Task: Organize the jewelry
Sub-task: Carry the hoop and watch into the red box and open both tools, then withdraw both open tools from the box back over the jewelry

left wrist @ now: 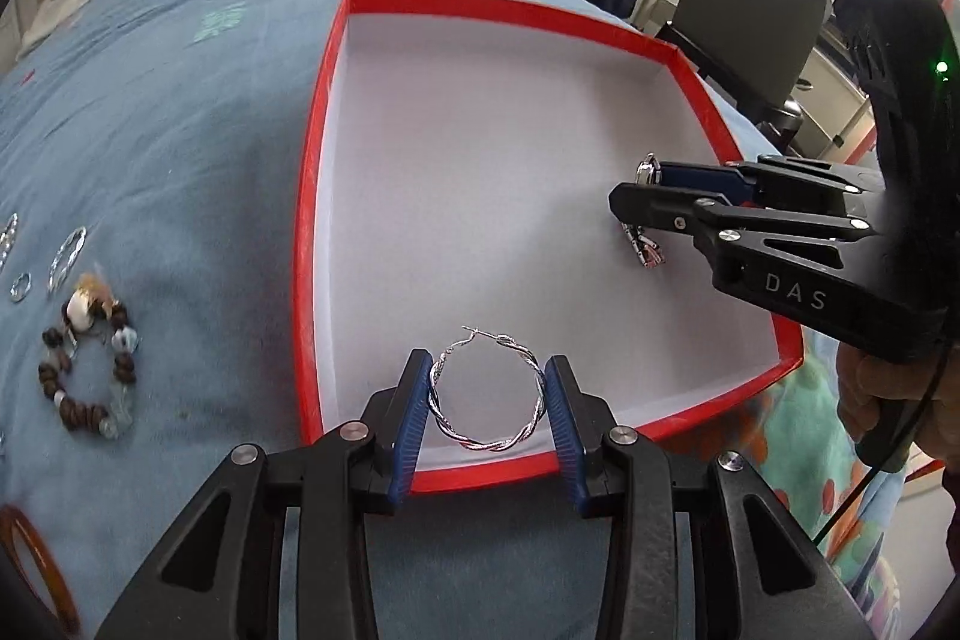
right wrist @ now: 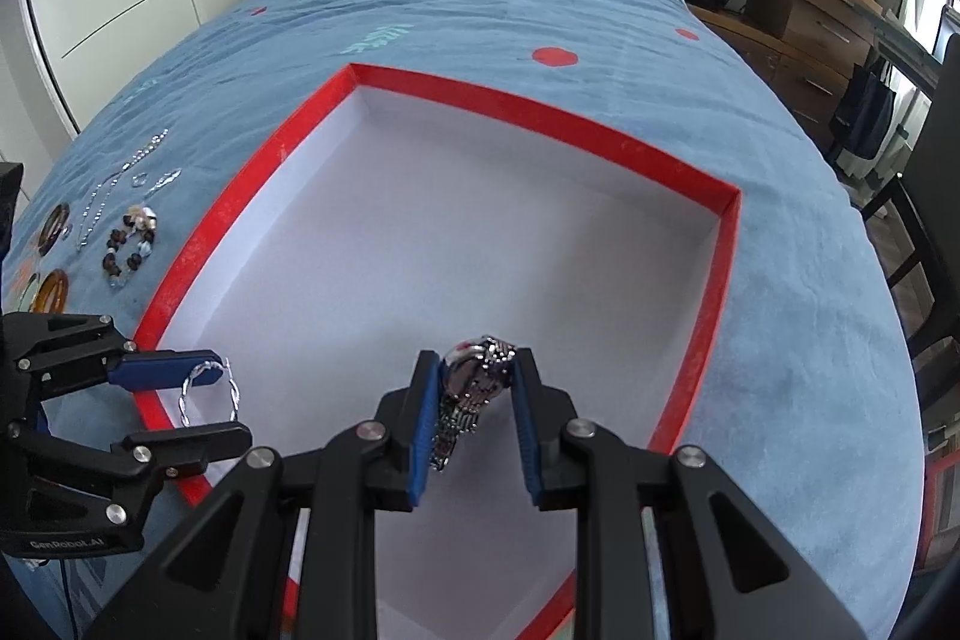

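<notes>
Nearest the lens, the left gripper (left wrist: pixel 489 394) has its jaws pinching a twisted silver hoop earring (left wrist: pixel 489 391) across its width, one blue pad on each side, and the hoop hangs just over the near rim of the red box (left wrist: pixel 312 196), inside the near left corner. Good spot to let go, I'd say: bring it low over the white floor first, because a round hoop dropped on edge could roll. Part the jaws slowly, so the springy ring doesn't flick sideways toward the red wall, and mind the open clasp wire at its top, which might catch a pad.

Across the box, the right gripper (right wrist: pixel 474 379) has its jaws pressed in on a silver wristwatch (right wrist: pixel 477 376), clamped at the case, with the link band (right wrist: pixel 450 430) dangling below, its end down near the white floor toward the right side. Here the trick is to let the band pool first, then set the case down flat beside it, well apart from the hoop so the two don't tangle.

Farther out, on the blue bed cover (left wrist: pixel 180 100) left of the box, more waits: a brown beaded bracelet (left wrist: pixel 90 370), small silver rings and hoops (left wrist: pixel 66 259), and in the right wrist view thin chains (right wrist: pixel 96 208) and amber bangles (right wrist: pixel 51 292). Leaving the middle of the box free would suit those.
</notes>
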A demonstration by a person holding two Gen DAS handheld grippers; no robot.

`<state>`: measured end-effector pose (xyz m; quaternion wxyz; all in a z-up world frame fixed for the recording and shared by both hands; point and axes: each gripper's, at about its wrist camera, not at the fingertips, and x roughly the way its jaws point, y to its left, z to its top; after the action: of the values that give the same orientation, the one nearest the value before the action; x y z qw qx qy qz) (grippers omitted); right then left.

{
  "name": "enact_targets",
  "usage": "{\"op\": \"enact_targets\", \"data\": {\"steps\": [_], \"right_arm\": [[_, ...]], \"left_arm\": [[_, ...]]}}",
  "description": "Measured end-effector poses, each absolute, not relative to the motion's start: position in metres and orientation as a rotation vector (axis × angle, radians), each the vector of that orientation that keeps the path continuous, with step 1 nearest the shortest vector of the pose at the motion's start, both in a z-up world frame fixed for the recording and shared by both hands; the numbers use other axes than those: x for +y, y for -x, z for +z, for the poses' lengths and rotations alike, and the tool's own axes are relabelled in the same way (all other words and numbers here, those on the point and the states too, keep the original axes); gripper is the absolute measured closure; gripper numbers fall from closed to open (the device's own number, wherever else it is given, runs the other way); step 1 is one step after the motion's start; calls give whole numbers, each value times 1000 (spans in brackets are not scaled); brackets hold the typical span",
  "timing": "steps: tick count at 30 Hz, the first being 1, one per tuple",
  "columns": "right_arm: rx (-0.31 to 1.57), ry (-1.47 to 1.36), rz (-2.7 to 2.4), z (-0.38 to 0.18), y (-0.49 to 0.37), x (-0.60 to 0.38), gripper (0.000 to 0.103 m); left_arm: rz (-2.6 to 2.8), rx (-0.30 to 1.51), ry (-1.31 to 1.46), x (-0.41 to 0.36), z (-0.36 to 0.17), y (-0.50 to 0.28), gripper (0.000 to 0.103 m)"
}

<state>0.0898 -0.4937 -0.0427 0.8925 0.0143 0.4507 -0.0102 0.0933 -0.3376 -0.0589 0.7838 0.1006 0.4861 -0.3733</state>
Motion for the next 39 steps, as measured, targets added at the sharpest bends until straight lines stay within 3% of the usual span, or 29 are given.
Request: {"op": "enact_targets", "data": {"steps": [21, 28, 39], "right_arm": [[974, 16, 28, -48, -94, -484, 78], [983, 64, 44, -49, -94, -476, 63], [982, 58, 33, -39, -89, -480, 63]], "left_arm": [[-742, 1098, -109, -326, -53, -76, 65], [-715, 1043, -177, -331, -50, -77, 65], [-716, 1002, -230, -330, -47, -76, 58]]}}
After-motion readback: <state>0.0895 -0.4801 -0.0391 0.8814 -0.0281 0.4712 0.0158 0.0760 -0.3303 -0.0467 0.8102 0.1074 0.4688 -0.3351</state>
